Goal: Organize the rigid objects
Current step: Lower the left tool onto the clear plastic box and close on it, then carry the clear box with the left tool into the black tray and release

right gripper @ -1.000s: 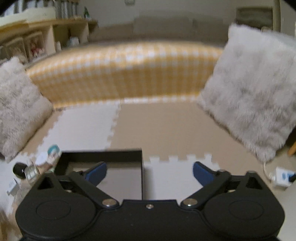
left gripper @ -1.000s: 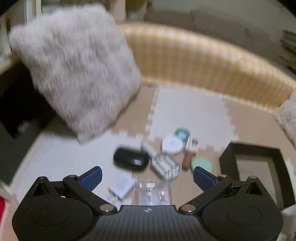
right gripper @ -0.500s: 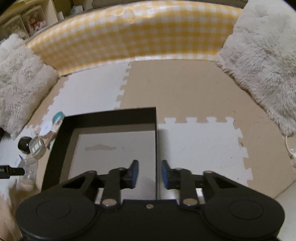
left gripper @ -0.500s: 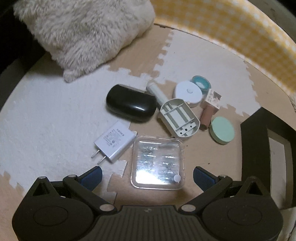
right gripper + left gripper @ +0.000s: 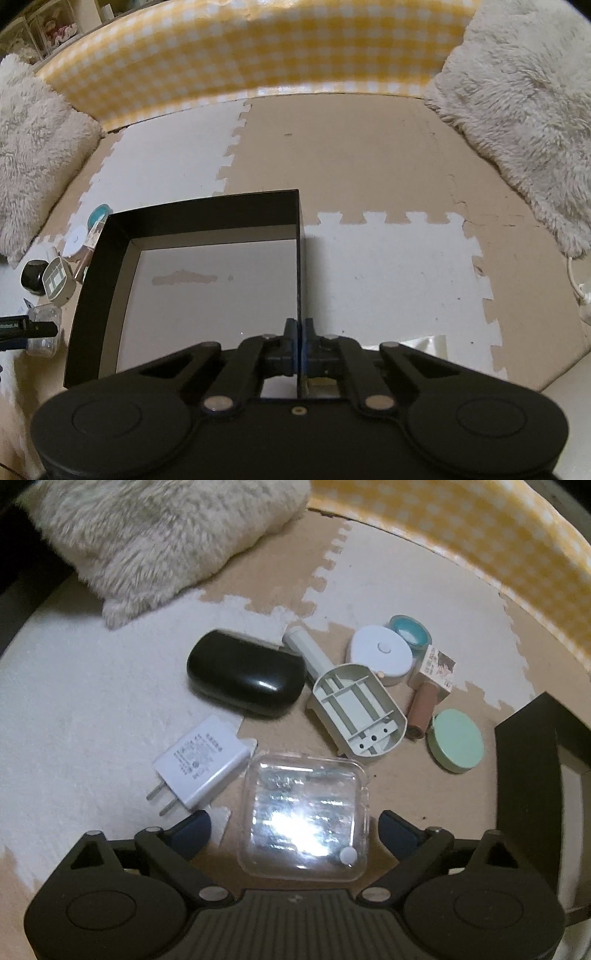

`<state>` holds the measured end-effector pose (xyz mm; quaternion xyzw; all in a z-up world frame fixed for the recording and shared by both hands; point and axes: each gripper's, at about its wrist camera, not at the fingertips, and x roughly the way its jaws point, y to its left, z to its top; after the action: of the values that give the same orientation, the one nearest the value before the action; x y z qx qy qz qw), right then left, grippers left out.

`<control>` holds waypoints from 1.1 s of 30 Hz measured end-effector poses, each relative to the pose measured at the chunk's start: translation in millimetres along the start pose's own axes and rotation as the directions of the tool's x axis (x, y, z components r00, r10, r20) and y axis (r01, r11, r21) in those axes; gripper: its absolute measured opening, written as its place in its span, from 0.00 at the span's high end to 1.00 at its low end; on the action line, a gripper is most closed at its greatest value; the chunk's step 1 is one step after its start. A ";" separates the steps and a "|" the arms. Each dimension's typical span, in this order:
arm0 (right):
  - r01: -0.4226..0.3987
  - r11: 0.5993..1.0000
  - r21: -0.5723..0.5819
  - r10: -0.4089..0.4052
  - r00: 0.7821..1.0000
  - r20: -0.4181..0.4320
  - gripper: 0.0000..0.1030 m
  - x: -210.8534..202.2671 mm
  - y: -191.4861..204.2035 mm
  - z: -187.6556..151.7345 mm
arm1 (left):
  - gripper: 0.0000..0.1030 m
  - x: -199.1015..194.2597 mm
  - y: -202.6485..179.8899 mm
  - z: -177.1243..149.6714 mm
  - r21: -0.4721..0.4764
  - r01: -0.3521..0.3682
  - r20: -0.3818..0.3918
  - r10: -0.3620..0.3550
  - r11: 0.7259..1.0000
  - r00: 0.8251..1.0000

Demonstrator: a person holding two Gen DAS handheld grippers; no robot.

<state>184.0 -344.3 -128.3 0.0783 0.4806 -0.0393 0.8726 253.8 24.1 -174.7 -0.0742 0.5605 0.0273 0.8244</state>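
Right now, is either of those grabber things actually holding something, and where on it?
The right gripper is shut on the black box, pinching its right side wall. The left gripper is open around the clear plastic case, holding nothing.

Between the left blue-padded fingers (image 5: 192,829) lies a clear case (image 5: 304,814); beyond them, a white charger (image 5: 201,762), glossy black case (image 5: 245,672), mint-green disc (image 5: 456,740), teal-rimmed jar (image 5: 410,633). Beyond the right fingers (image 5: 290,332): black box (image 5: 92,266), white inside; yellow-white gingham bumper (image 5: 258,51); beige-and-white floor mat (image 5: 369,155).
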 end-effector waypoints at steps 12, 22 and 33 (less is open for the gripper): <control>-0.021 1.000 0.013 0.021 1.000 -0.014 0.97 0.4 -2.2 2.2 | 0.29 -11.2 -11.1 -7.7 0.043 0.053 0.008 -0.053 0.998 0.999; -0.036 0.999 0.031 0.037 0.999 -0.019 0.97 -0.7 -4.9 1.6 | 0.29 -60.7 -36.6 -23.5 0.058 0.280 0.093 -0.284 0.958 0.954; -0.025 0.999 0.028 0.026 0.999 -0.026 0.97 -0.9 -2.4 1.8 | 0.29 -93.2 -107.9 -43.7 0.132 0.504 0.080 -0.516 0.854 0.853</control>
<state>184.7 -347.0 -126.8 0.0968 0.4904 -0.0337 0.8654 192.9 -85.5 -94.1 -0.1747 0.4742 -0.2178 0.8350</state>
